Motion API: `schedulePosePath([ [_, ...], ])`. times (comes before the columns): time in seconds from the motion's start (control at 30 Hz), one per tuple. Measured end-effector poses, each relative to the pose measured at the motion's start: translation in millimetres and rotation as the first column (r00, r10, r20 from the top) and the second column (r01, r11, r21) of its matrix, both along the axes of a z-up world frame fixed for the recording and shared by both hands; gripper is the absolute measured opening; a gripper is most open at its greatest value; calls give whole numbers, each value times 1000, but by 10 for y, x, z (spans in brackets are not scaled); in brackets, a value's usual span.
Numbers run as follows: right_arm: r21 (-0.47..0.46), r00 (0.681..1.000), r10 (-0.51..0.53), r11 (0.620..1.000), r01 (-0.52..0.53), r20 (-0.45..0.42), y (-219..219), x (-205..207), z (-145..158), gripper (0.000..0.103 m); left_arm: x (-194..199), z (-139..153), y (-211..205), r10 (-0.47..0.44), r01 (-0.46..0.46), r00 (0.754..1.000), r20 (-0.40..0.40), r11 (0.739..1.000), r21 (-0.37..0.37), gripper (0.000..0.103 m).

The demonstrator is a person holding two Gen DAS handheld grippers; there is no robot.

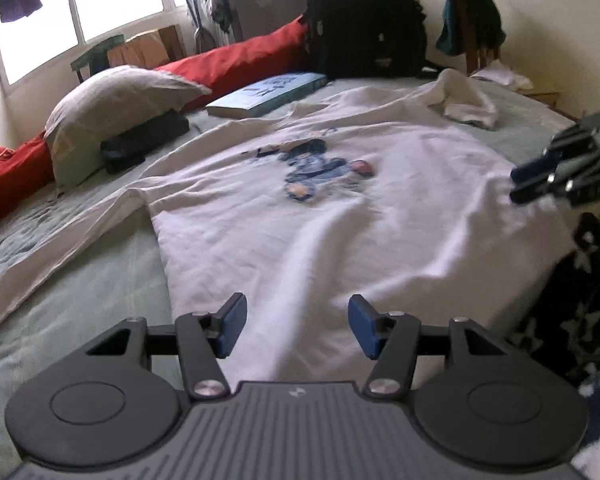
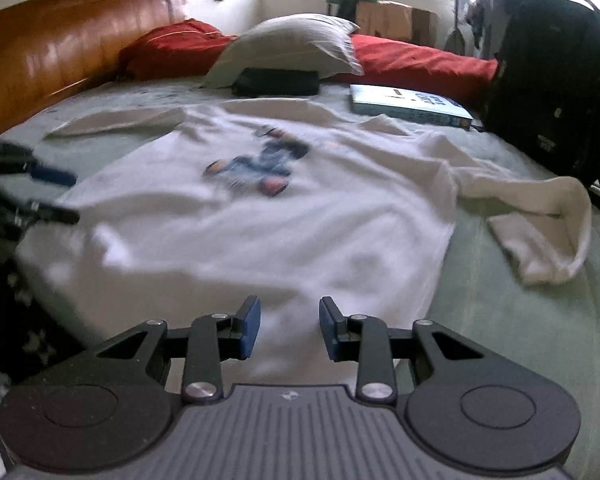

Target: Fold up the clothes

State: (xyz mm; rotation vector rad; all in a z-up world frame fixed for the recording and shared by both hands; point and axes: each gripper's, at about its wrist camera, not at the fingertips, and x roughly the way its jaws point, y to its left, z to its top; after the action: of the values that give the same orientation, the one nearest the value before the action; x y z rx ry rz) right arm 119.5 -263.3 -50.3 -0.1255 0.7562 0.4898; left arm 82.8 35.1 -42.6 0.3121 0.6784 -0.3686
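The bed (image 1: 100, 280), covered in pale green quilting, leaves bare room at both sides of the white long-sleeved shirt (image 1: 320, 208), spread flat with soft wrinkles and a blue print. Over its near hem, the left tool (image 1: 298, 330) and right tool (image 2: 288, 328) hover with jaws apart, empty.

The shirt (image 1: 340, 216) was white with a blue and red cartoon print (image 1: 316, 170) on its chest, spread over a pale green bedsheet (image 1: 100, 280). Behind the shirt lay a grey-white pillow (image 1: 112, 108), a long red cushion (image 1: 236, 56), a light blue book (image 1: 266, 94) and a black backpack (image 1: 364, 20). The gripper pads (image 1: 232, 330) were blue.
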Motion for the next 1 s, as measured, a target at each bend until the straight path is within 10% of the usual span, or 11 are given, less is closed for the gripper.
schedulePosePath([
  [0.4, -134, 998, -42, 990, 35, -48, -230, -486, -66, 40, -244, -60, 229, 71, -82, 987, -141, 994, -76, 63],
  [0.53, -40, 998, -61, 997, 60, -11, -244, -483, 44, 41, 30, 117, 465, 149, -162, 985, -88, 975, -153, 61],
  [0.77, 60, 996, -71, 996, 68, 50, -187, -500, 224, 46, 830, -53, 989, 318, -351, 934, -164, 905, -242, 29],
  [1.0, 94, 992, -119, 989, 115, 42, -288, -471, 237, 49, 981, -305, 852, 303, -330, 940, -158, 924, -191, 29],
])
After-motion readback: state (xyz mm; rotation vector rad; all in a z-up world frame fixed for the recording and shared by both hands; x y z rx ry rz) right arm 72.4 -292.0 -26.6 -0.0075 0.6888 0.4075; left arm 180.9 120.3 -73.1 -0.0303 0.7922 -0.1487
